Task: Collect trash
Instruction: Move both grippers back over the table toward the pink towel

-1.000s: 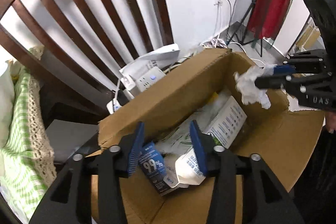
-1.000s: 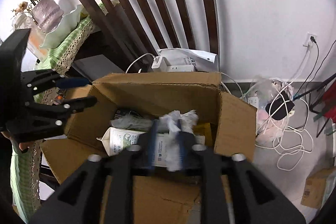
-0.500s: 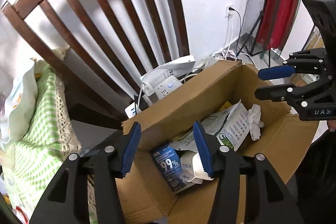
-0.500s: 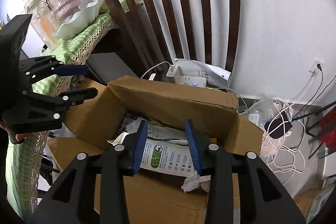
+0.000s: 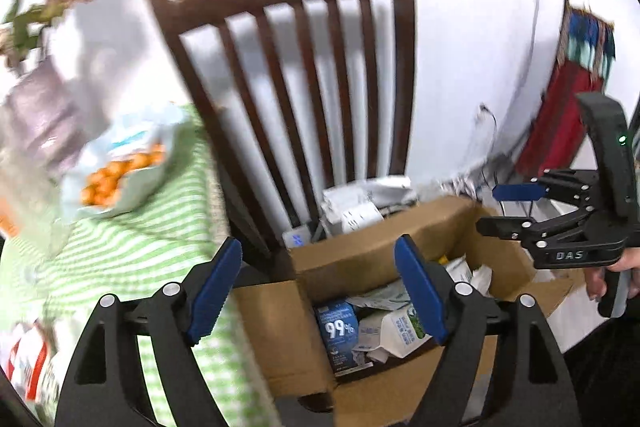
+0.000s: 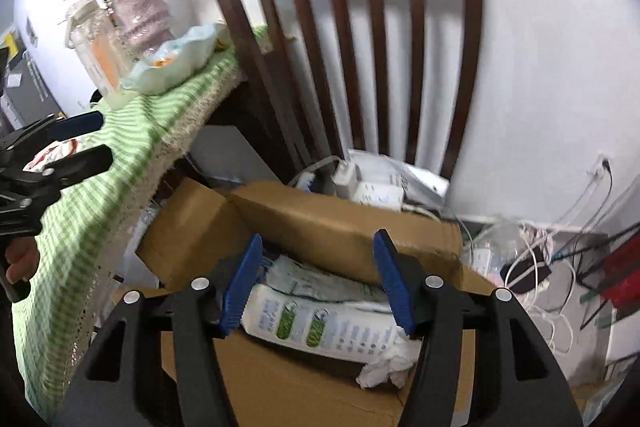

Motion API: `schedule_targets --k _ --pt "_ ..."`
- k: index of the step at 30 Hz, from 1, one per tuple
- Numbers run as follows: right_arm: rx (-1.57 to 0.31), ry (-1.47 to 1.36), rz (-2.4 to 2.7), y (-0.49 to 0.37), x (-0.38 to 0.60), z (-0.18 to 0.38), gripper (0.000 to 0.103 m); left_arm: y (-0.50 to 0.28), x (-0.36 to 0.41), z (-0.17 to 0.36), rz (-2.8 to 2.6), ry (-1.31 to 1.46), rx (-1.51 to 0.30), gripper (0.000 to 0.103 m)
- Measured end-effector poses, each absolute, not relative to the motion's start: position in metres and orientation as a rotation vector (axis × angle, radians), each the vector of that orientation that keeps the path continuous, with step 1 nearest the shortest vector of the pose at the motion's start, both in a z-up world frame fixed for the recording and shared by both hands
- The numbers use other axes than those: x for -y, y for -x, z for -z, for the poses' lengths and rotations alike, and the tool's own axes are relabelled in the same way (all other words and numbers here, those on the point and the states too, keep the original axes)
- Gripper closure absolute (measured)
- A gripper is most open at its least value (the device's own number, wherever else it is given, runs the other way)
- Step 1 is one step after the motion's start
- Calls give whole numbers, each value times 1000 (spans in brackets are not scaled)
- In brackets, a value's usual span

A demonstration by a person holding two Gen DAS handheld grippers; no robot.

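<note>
White wall behind, dark slat-back chair [image 6: 360, 47] at centre. Far left: table w/ green check cloth [image 6: 132, 155], pale bowl [image 6: 176, 63], vase of dried flowers [image 6: 136, 11].

L gripper [image 5: 320, 291]: jaws opening, spread wide, nothing between the pads; seen from the other cam it sits over the cloth edge.

Centre, near: cardboard box [image 6: 340, 227] in front of the chair, holds the trash: milk carton [image 6: 320, 323], crumpled tissue [image 6: 384, 363], blue "99%" pack [image 5: 338, 327].

R gripper [image 6: 320, 287]: jaws opening, empty, above the box.

Right: cables [image 6: 552, 267] on floor.

Risks, as judged:
- Tissue lies near the front edge; a brush from the R fingers could flick it out.
- L view badly blurred; a fast swing toward the table could clip bowl or vase.
- Box flaps loose, may snag a low pass.
</note>
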State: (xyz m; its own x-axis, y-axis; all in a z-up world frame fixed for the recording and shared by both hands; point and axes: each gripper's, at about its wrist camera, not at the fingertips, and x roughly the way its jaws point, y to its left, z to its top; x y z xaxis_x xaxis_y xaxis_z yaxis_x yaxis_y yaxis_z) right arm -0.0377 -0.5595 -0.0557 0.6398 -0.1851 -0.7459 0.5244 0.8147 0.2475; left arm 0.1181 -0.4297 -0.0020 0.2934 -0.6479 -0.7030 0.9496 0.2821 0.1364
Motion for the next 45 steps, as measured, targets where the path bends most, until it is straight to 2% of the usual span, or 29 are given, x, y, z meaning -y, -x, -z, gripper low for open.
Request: schedule_targets --k 8,25,28,31,35,37,41,45 --pt "-706 -359 364 -3 524 11 46 -137 350 -46 1044 -497 -486 22" --pt "-614 -154 87 -123 383 -57 45 -222 145 -110 712 -217 -499 20" --pt "-602 -120 41 -142 357 -65 39 -240 107 -118 634 -186 -517 20" --pt "-591 -93 1 -159 333 -73 38 -255 71 -123 592 -140 -521 20" --pt "-584 -51 -49 -180 301 -82 38 -282 14 -117 478 -97 -503 12" --pt "-585 -36 -73 -190 288 -84 38 -295 -12 -107 424 -76 -505 12" --pt "-602 10 -102 -212 260 -82 30 -332 -64 -71 368 -16 -607 11" --pt "-635 48 -119 -232 238 -72 30 -358 -104 -33 342 133 -715 11"
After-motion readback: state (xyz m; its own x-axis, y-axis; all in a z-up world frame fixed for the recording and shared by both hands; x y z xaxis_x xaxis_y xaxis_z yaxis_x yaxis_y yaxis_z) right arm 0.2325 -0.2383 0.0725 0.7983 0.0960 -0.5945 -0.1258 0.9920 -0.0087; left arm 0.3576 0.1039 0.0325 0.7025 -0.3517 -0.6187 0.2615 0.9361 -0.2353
